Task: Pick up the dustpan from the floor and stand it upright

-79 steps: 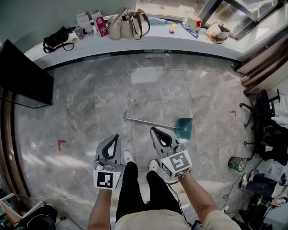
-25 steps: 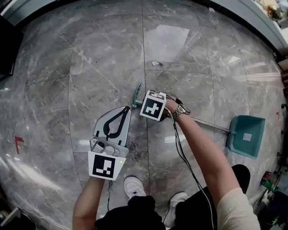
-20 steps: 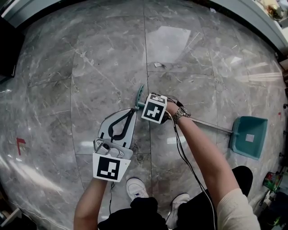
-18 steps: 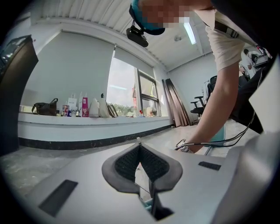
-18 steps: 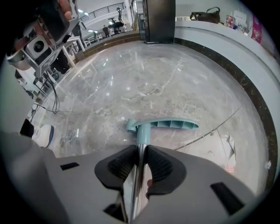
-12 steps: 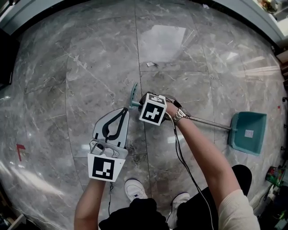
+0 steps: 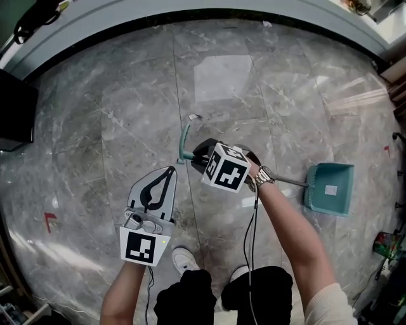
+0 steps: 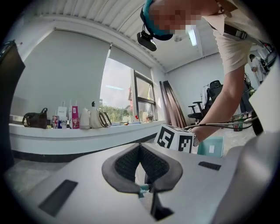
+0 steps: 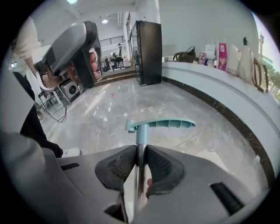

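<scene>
The teal dustpan (image 7: 327, 188) rests on the marble floor at the right, and its metal pole (image 7: 290, 182) runs left to my right gripper (image 7: 198, 156). That gripper is shut on the pole (image 9: 139, 159) just below the teal grip handle (image 9: 160, 124), which sticks out past the jaws (image 7: 184, 143). The handle end is raised off the floor. My left gripper (image 7: 166, 174) hovers a little to the left of the handle, shut and holding nothing. In the left gripper view its pads (image 8: 140, 151) meet at the tips, with the right gripper's marker cube (image 8: 177, 139) and the pan (image 8: 211, 146) beyond.
A curved white ledge (image 7: 190, 14) with bags (image 8: 90, 118) borders the far side. A black cabinet (image 9: 148, 51) stands at the left. A red tape mark (image 7: 50, 221) and a paper scrap (image 7: 193, 117) lie on the floor. My shoes (image 7: 184, 259) are below the grippers. An office chair (image 8: 211, 94) stands far right.
My right gripper has risen with the pole, lifting the handle end off the floor while the pan stays down. The left gripper has hardly moved.
</scene>
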Motion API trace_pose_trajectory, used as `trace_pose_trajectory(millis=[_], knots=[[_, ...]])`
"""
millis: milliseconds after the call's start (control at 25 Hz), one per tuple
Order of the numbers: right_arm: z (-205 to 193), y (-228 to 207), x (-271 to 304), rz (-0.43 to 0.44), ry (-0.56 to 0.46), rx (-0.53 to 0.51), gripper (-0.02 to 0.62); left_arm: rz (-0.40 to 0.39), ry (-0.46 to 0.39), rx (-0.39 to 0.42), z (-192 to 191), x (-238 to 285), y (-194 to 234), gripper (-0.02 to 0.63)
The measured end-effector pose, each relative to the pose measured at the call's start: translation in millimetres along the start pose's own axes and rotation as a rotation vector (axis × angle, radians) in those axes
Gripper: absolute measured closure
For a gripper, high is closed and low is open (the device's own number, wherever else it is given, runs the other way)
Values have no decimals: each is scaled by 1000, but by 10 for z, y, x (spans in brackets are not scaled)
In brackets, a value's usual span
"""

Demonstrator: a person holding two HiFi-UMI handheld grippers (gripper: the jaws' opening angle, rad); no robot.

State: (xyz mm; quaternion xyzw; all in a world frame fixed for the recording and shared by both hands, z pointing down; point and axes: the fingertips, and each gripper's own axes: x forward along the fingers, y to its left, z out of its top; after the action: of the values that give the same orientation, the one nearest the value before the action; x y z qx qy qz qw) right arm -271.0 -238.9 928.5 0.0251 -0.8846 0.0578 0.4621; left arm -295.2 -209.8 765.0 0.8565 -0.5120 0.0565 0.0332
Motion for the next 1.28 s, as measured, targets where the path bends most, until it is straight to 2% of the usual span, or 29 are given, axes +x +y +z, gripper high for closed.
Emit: trace_pose_trajectory(millis=[80, 200, 320, 480, 680, 880, 1040, 1280], knots=[[141, 13, -450, -40, -77, -3, 497, -12, 4, 13, 348, -20, -128, 595], [273, 96, -1140, -91, -197, -25, 497, -79, -4, 53, 880, -13, -433, 595], [273, 130, -1822, -136, -263, -14, 499, -131, -2, 82, 1377, 86, -781, 595], [184, 217, -2587, -158, -334, 18, 499, -149, -7, 64, 1914, 270, -1287, 595], [-13, 445, -3457, -184, -473, 27, 499, -181, -4, 97, 2333, 490, -2108, 595], [-394, 640, -4430, -251, -607, 35, 499, -137, -47, 69, 2740, 649, -2893, 595], [-727, 816, -5069, -252, -656, 29, 499, -143, -58, 46, 2987, 813, -3457, 595], [-1309, 945, -5803, -297, -686, 42, 500, -220, -58, 76, 3295, 1110, -4343, 595]])
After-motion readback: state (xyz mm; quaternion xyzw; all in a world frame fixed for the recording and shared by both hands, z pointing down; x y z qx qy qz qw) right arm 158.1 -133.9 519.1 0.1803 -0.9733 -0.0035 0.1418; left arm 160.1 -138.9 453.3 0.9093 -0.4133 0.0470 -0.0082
